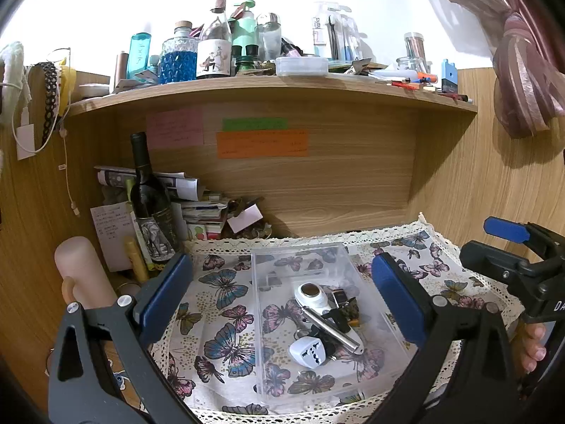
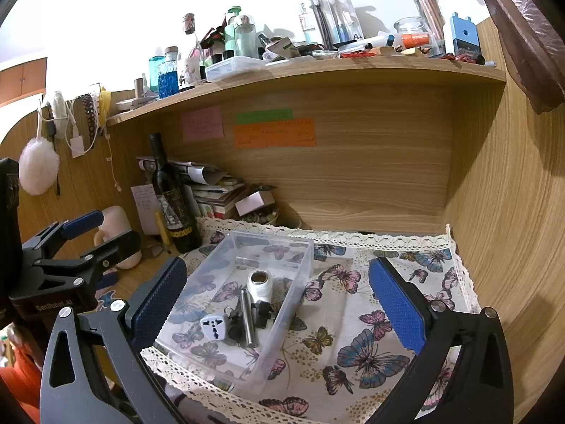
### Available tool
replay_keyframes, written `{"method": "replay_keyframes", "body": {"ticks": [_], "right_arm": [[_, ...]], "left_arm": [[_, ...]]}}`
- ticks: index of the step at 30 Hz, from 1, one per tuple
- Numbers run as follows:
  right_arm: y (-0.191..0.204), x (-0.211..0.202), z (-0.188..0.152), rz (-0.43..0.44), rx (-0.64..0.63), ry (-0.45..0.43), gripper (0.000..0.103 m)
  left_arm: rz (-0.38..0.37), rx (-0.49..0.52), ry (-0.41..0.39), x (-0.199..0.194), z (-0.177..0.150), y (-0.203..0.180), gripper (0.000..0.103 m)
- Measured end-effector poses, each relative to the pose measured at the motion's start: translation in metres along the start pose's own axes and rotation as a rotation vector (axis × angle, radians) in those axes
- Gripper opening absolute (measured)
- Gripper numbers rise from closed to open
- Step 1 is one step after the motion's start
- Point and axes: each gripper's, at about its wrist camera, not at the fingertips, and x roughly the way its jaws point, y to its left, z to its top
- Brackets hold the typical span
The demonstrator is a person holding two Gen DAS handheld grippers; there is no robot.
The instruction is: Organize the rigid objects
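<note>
A clear plastic box [image 1: 310, 321] sits mid-frame on the butterfly-print, lace-edged cloth [image 1: 219, 321], holding a white plug adapter [image 1: 308, 352], a metal cylinder [image 1: 332, 328] and dark items too tangled to identify. Both the left hand-held gripper [image 1: 282, 300] and the right hand-held gripper [image 2: 279, 304] gape empty.

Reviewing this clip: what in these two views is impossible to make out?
- Writing on the orange note: too small in both views.
- Small dark pieces in the clear box: overlapped by the metal cylinder and white adapter; type unclear.
- Stack of papers: partly behind the dark bottle.
- The person: only fingertips at the right edge of the left wrist view.
</note>
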Motion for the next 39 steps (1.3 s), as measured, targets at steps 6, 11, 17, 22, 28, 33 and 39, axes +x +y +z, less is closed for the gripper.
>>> {"method": "replay_keyframes", "body": {"ticks": [6, 11, 17, 22, 28, 33, 39], "right_arm": [[0.0007, -0.0004, 0.0007, 0.002, -0.002, -0.003, 0.103], [0.0007, -0.0016, 0.0008, 0.003, -0.001, -0.003, 0.103], [0.0001, -0.0025, 0.0006, 0.004, -0.003, -0.003, 0.103], [0.0001, -0.0023, 0.0005, 0.005, -0.004, -0.002, 0.103], [0.0006, -0.0022, 0.0006, 0.004, -0.004, -0.001, 0.103], [-0.0008, -0.0016, 0.0008, 0.004, 0.001, 0.004, 0.103], [-0.0014, 0.0021, -0.0007, 0.006, 0.002, 0.015, 0.103]], "left_arm": [[-0.004, -0.001, -0.001, -0.0007, -0.0009, -0.0002, 0.103], [-0.005, 0.003, -0.003, -0.0012, -0.0013, -0.0013, 0.103], [0.012, 0.01, -0.014, -0.0019, -0.0012, -0.0028, 0.103], [0.002, -0.004, -0.008, -0.002, -0.0004, -0.0021, 0.103], [-0.018, -0.017, 0.011, 0.0002, 0.0, 0.0008, 0.103], [-0.02, -0.006, 0.006, 0.0005, -0.0019, -0.0007, 0.103], [-0.025, -0.004, -0.001, 0.0005, -0.0019, -0.0004, 0.103]]}}
